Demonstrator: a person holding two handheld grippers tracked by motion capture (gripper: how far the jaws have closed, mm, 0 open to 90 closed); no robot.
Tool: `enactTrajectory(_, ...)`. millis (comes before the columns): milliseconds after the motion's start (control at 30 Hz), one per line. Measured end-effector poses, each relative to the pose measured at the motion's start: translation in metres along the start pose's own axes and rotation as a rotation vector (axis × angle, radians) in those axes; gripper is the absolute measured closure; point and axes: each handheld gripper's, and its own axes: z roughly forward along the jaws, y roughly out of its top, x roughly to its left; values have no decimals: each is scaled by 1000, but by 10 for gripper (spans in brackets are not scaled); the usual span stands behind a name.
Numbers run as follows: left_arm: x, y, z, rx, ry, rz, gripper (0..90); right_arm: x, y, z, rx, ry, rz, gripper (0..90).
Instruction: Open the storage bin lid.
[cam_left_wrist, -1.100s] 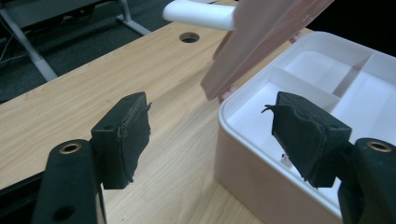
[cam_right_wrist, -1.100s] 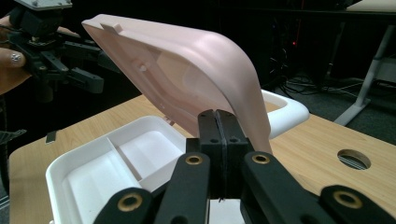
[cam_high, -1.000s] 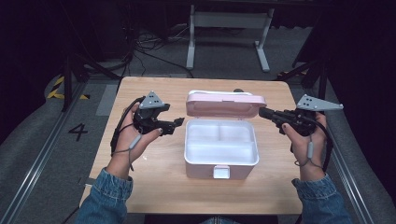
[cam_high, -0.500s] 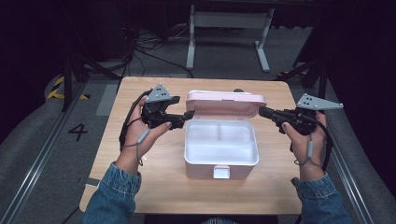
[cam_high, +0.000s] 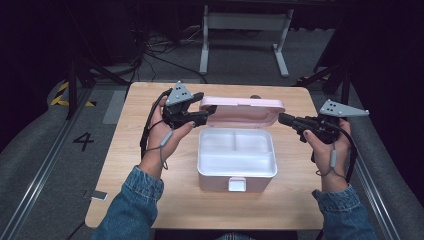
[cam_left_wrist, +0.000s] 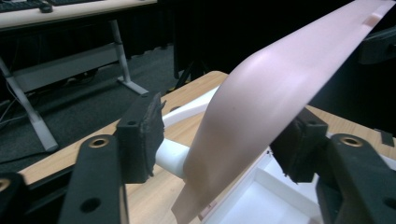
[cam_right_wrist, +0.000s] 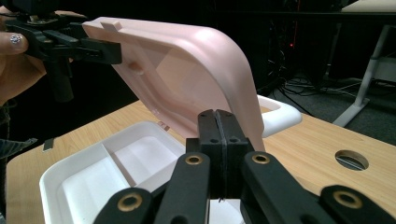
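Observation:
A white lunch box (cam_high: 200, 165) sits open in the middle of the table, its pink lid (cam_high: 245, 111) standing up at the back. My left gripper (cam_high: 210, 112) is at the lid's left corner, and its jaws have just been closing. In the left gripper view the lid (cam_left_wrist: 280, 79) runs between the pads; the right pad is at its surface and the left pad (cam_left_wrist: 142, 135) stands clear of it. My right gripper (cam_high: 281, 119) is shut with nothing in it, its tip close to the lid's right end. The right gripper view has the closed jaws (cam_right_wrist: 217, 126) before the lid (cam_right_wrist: 187, 60).
The box's tray (cam_right_wrist: 70, 177) has dividers and nothing in it. A white handle (cam_right_wrist: 280, 114) juts out behind the lid. The wooden table (cam_high: 150, 200) has a round hole (cam_right_wrist: 351, 159) near the back. A white desk frame (cam_high: 240, 30) stands on the floor beyond.
My left gripper has moved right from beside the box to the lid's left corner, and its jaws have narrowed around the lid. The right gripper has stayed put.

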Motion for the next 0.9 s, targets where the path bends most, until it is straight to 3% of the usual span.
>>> enactTrajectory(200,0,1,5,-20,11,20,504,-1,0,1,0,-4,1,900)
enactTrajectory(467,3,2,8,-41,12,-2,631,-2,0,3,-2,-2,3,900)
enactTrajectory(900,5,3,8,-31,12,-1,652,-3,2,-2,-4,-5,2,900)
